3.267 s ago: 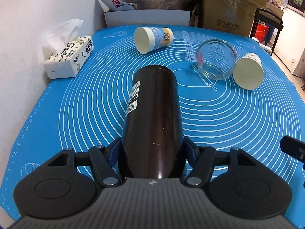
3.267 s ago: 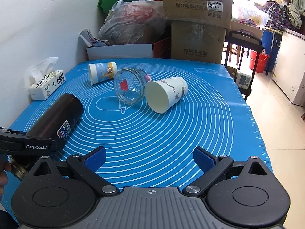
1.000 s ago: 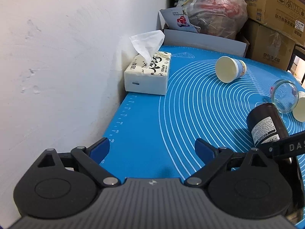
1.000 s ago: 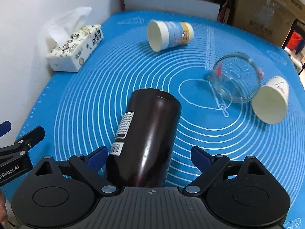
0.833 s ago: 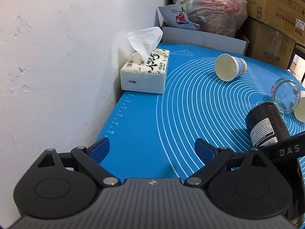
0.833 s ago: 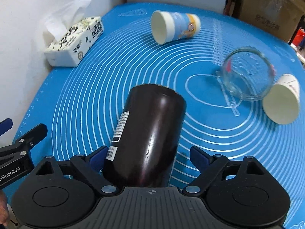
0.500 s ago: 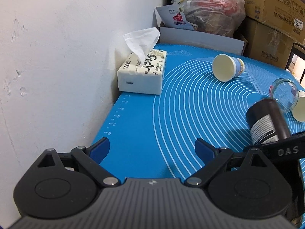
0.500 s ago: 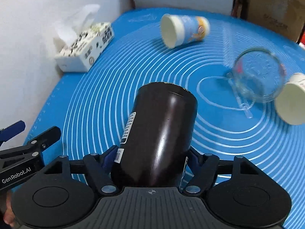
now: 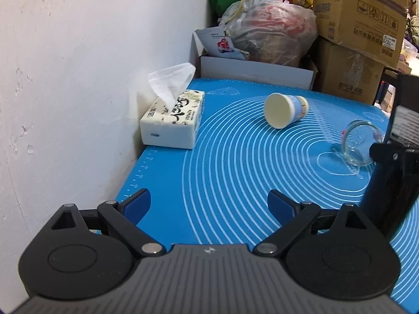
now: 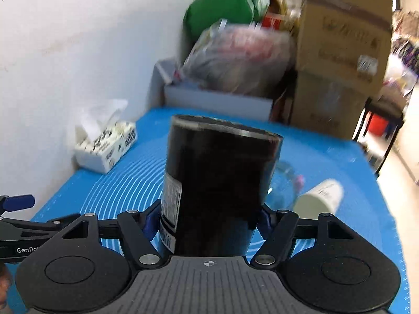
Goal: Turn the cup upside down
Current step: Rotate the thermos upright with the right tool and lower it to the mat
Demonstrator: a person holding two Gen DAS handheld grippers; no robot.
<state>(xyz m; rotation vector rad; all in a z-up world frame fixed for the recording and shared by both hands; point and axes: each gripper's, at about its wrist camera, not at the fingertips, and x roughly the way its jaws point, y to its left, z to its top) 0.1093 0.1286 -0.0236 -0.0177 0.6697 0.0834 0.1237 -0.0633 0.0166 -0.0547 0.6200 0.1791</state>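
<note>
My right gripper (image 10: 209,221) pinches the dark cup (image 10: 217,183), raised off the blue mat (image 9: 235,183). My left gripper (image 9: 209,204) is spread, holding nothing. Beyond lie a blue paper cup (image 9: 285,110), glass jar (image 9: 360,141) and white paper cup (image 10: 320,196), all on their sides. A tissue box (image 9: 174,120) sits against the wall (image 9: 78,78).

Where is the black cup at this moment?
In the right wrist view the black cup is clamped in the right gripper, above the blue mat.
</note>
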